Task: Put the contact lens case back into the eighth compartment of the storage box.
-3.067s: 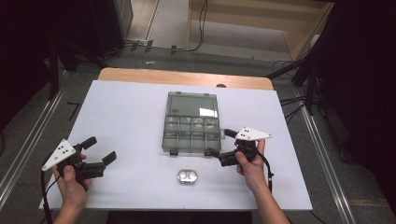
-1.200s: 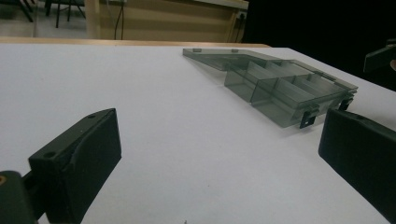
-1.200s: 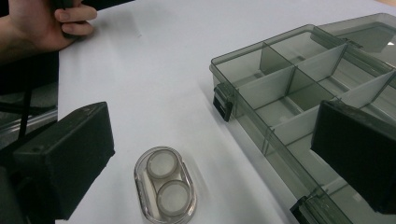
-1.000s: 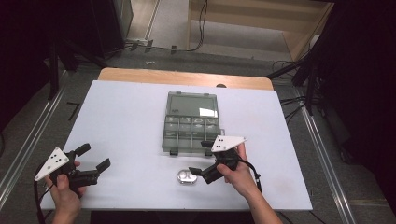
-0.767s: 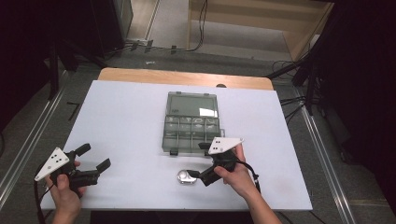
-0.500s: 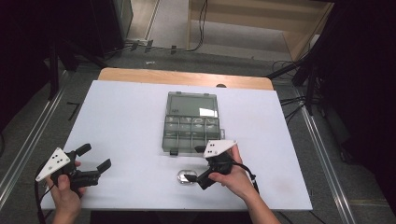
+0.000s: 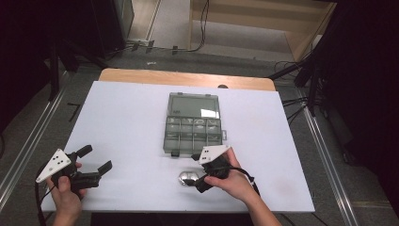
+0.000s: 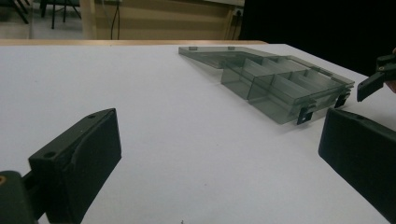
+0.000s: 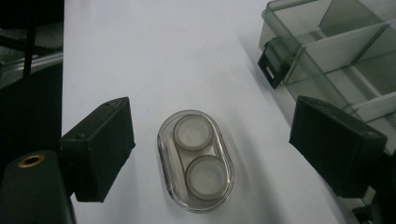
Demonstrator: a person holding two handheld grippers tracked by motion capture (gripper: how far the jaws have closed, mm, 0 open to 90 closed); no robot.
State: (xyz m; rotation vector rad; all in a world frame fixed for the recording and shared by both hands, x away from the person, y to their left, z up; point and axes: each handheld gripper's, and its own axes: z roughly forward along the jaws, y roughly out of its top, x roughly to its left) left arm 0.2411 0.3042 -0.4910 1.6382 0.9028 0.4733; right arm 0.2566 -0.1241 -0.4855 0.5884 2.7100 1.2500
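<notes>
Table (image 7: 127, 117), white and rectangular, carries everything here. Near its middle lies the smoky grey transparent plastic organiser box (image 7: 193, 123), its lid folded open toward the far side and its row of compartments facing near. Just beside the box's near edge, and a little apart from it, rests the small oval clear plastic case (image 7: 187, 178) with two round grey discs inside.

The right gripper (image 7: 197, 183) stands over this case. Its jaws have just been closing a little, with the case between them, but a gap remains on each side, so the claw is open and grips nothing. The left gripper (image 7: 96, 160) waits at the near left of the table, well apart from the box, with its jaws spread wide and nothing between them.

I judge that the step in hand is the approach to pick up the oval case. The next move calls for lowering the jaws around its narrow sides and closing them gently, since the smooth plastic could slip.

The right gripper view shows the two discs (image 9: 196, 154) in the case clearly and the free space beside each jaw; the high view gives the case as a pale blur. The left gripper view shows the box's dividers (image 8: 268, 81) from a low side angle.
</notes>
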